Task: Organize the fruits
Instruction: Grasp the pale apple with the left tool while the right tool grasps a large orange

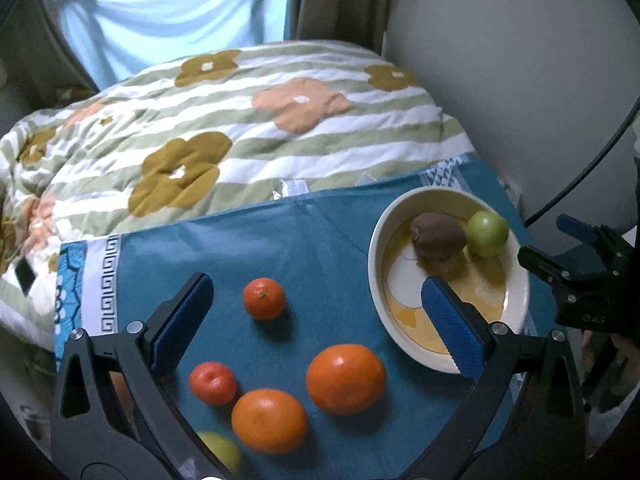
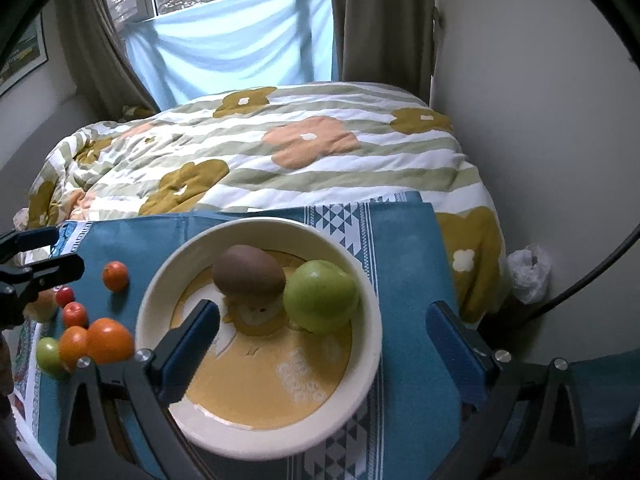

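Note:
A cream bowl (image 2: 362, 292) with a yellow inside stands on a blue cloth (image 1: 320, 240) and holds a brown kiwi (image 2: 248, 272) and a green apple (image 2: 320, 296). The bowl (image 1: 378, 280) also shows at the right in the left wrist view. Two large oranges (image 1: 346, 378) (image 1: 269, 420), two small tangerines (image 1: 264, 297) (image 1: 213, 383) and a green fruit (image 1: 224, 450) lie on the cloth. My left gripper (image 1: 320, 328) is open above these fruits and holds nothing. My right gripper (image 2: 324, 356) is open over the bowl and holds nothing.
A bed with a striped, flowered quilt (image 2: 280, 152) lies behind the cloth. A window with a pale blue drape (image 2: 232, 44) and curtains is at the back. A white wall (image 2: 540, 100) and a black cable (image 2: 592, 272) are at the right.

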### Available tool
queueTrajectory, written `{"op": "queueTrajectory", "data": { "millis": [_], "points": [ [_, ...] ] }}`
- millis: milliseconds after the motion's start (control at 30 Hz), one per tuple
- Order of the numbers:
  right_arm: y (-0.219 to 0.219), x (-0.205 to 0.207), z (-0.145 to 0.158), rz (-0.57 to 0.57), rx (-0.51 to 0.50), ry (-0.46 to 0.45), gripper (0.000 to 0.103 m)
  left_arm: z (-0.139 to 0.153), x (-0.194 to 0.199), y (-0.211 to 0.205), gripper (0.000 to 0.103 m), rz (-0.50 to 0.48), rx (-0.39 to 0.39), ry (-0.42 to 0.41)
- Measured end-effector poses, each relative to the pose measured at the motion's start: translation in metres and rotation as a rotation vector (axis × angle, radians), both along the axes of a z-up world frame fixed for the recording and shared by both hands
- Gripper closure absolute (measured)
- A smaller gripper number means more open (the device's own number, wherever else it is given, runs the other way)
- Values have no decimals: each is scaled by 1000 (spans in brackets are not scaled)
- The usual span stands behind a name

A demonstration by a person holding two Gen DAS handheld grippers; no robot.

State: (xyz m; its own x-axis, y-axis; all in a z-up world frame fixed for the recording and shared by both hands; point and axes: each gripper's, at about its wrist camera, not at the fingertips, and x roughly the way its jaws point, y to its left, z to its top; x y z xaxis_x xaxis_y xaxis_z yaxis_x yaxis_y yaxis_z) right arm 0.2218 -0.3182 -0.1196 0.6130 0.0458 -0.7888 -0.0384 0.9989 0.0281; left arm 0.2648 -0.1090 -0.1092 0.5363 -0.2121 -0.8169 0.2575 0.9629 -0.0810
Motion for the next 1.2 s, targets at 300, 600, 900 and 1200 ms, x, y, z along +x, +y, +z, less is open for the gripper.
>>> {"op": "queueTrajectory", "data": {
  "millis": [300, 600, 900, 1200],
  "points": [
    [11, -37, 42, 72, 11, -9, 0, 40, -59, 31, 0, 98, -18, -76],
    [45, -75, 67, 159, 44, -26, 0, 61, -141, 72, 0, 248, 3, -124],
    [92, -97, 66, 254, 99, -8, 0, 65, -184, 113, 0, 353, 25, -125],
    [142, -94, 43, 211, 159, 65, 0, 44, -166, 155, 0, 331, 23, -82]
  ]
}}
